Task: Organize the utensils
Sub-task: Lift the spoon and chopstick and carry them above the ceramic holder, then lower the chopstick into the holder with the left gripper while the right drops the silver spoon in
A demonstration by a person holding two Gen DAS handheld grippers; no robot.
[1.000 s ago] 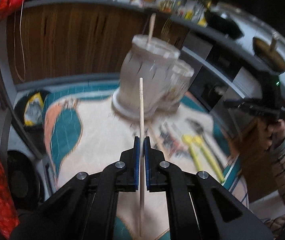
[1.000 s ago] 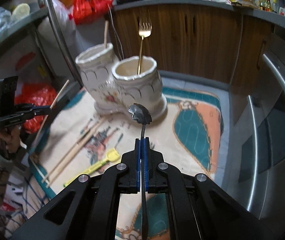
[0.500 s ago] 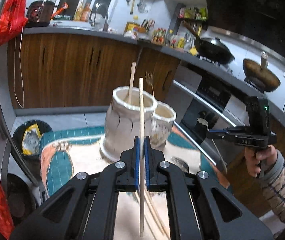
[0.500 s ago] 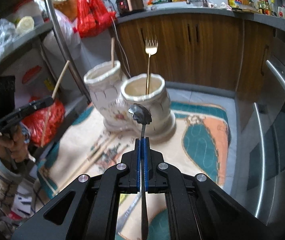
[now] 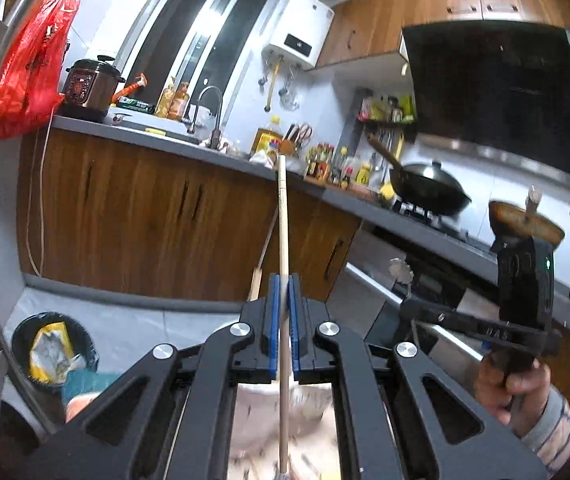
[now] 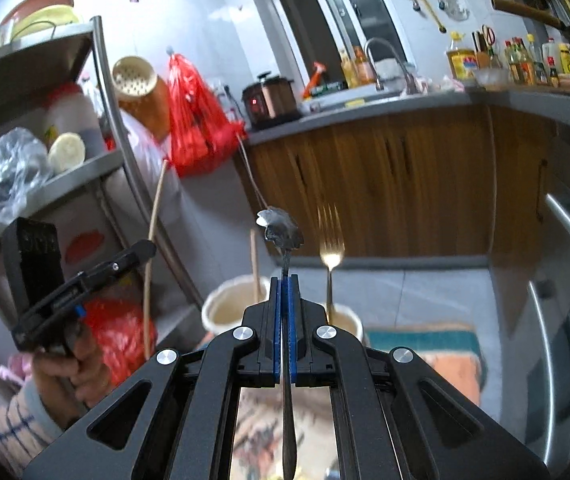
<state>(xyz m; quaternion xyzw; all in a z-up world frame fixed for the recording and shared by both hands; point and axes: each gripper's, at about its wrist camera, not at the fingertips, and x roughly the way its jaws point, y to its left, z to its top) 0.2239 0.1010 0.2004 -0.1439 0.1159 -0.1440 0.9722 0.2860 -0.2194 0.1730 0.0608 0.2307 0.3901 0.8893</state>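
Closest, left hand-held gripper [image 5: 283,312]: blue pads pressed together on a wooden chopstick [image 5: 283,240], held upright, its tip rising in front of the wooden cabinets [image 5: 125,216]. Right hand-held gripper [image 6: 283,316]: pads clamped on the stem of a dark metal spoon [image 6: 281,229], bowl end up and forward. Just beyond the right gripper, two cream ceramic holders stand side by side: left holder [image 6: 231,306] contains one chopstick [image 6: 255,266]; right holder [image 6: 347,320] contains a gold fork [image 6: 329,256], tines up. Patterned mat [image 6: 445,364] beneath, blurred. Farther off: kitchen worktop [image 6: 365,114] carrying a rice cooker [image 6: 271,100].
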